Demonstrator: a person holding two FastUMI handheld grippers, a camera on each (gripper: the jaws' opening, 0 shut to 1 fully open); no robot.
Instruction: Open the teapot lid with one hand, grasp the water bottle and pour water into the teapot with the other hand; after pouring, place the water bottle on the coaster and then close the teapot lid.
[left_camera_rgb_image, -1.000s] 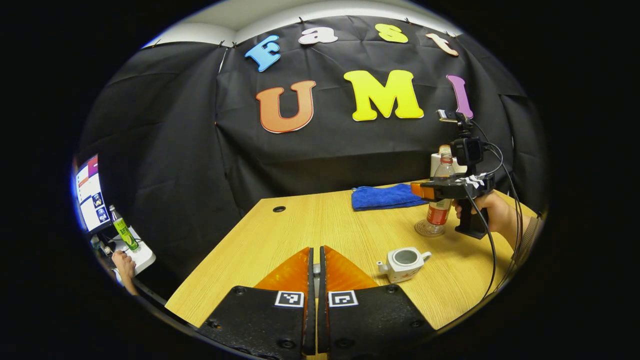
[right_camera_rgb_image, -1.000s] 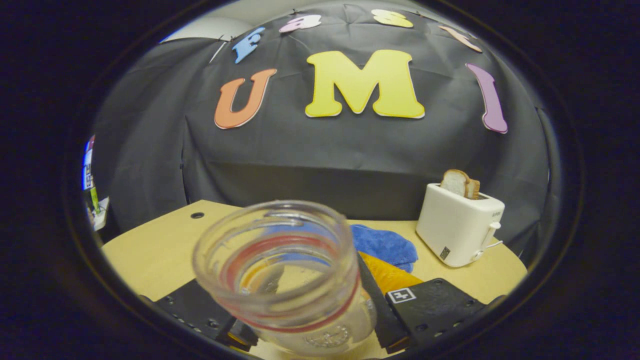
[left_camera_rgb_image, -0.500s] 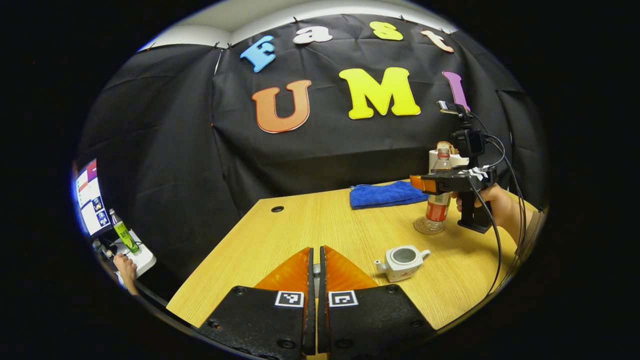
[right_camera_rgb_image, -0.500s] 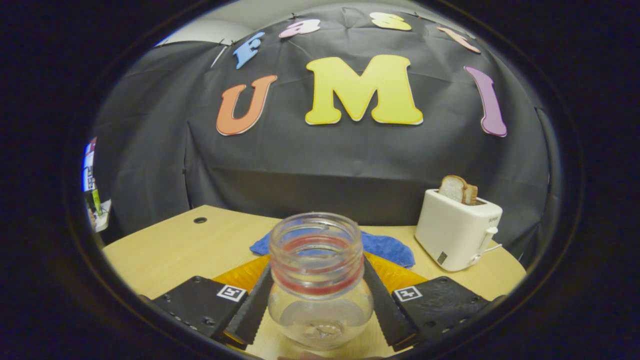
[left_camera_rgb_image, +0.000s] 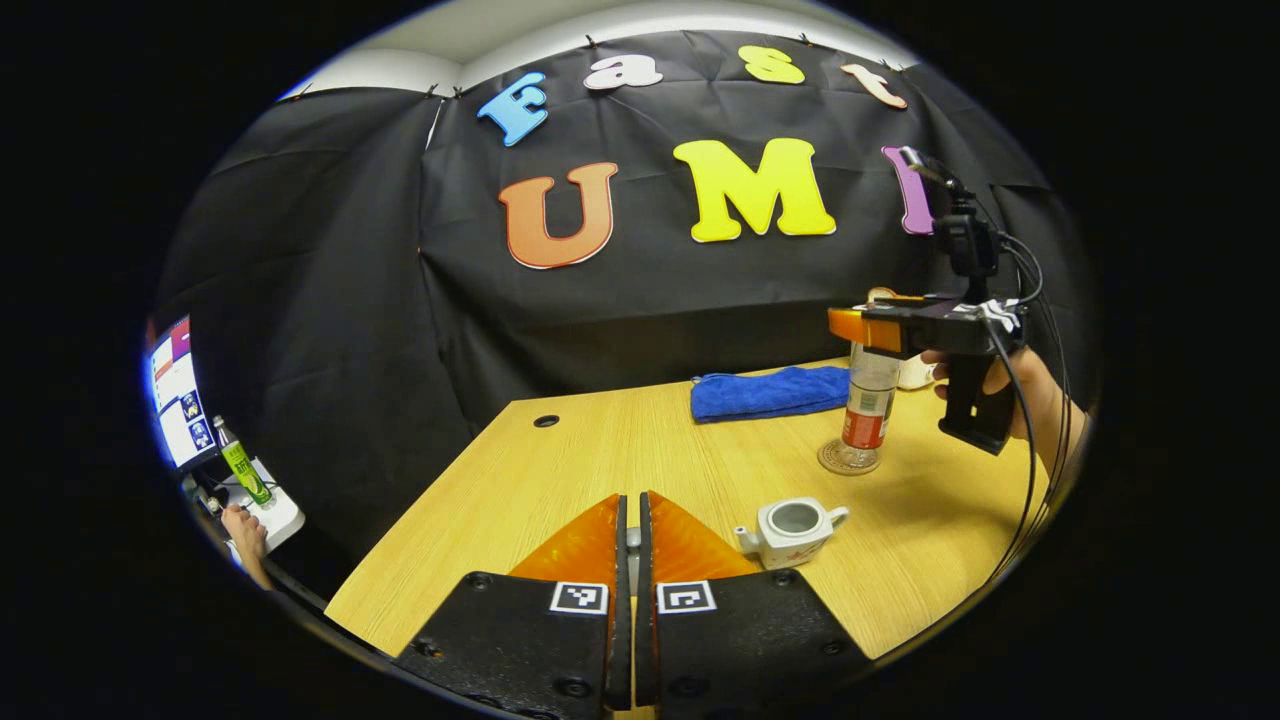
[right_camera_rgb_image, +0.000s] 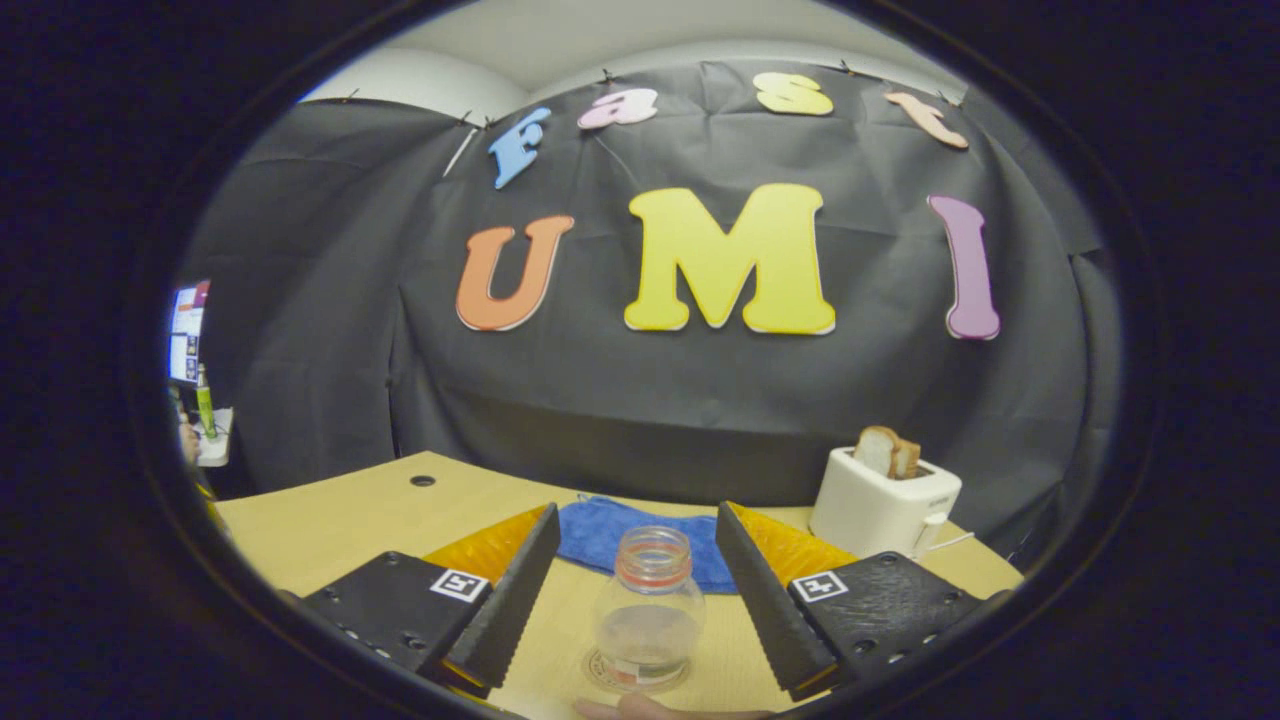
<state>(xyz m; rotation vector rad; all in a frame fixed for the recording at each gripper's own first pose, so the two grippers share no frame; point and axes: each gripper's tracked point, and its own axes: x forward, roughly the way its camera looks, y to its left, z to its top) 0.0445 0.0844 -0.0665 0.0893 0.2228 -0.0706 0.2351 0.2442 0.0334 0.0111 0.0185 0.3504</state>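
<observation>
The white teapot (left_camera_rgb_image: 790, 530) stands on the table with its top open, just right of my left gripper (left_camera_rgb_image: 628, 520). That gripper is shut, and a pale sliver of the teapot lid (left_camera_rgb_image: 628, 541) shows between its fingers. The clear water bottle (left_camera_rgb_image: 866, 405) with a red label stands upright on the round coaster (left_camera_rgb_image: 848, 458), with no cap on. In the right gripper view the bottle (right_camera_rgb_image: 648, 620) sits low on the coaster (right_camera_rgb_image: 604, 672). My right gripper (right_camera_rgb_image: 636, 510) is open above it, its fingers clear of the neck. A hand holds that right gripper (left_camera_rgb_image: 850, 327) over the bottle's top.
A folded blue cloth (left_camera_rgb_image: 765, 392) lies at the back of the wooden table (left_camera_rgb_image: 600, 460). A white toaster (right_camera_rgb_image: 885, 500) with bread stands at the back right. Off the table's left edge are a monitor (left_camera_rgb_image: 178, 390), a green bottle (left_camera_rgb_image: 240, 462) and a person's hand (left_camera_rgb_image: 245, 525).
The right gripper opened, let go of the bottle and rose up and back from it. The bottle stays on the coaster. The left gripper held still.
</observation>
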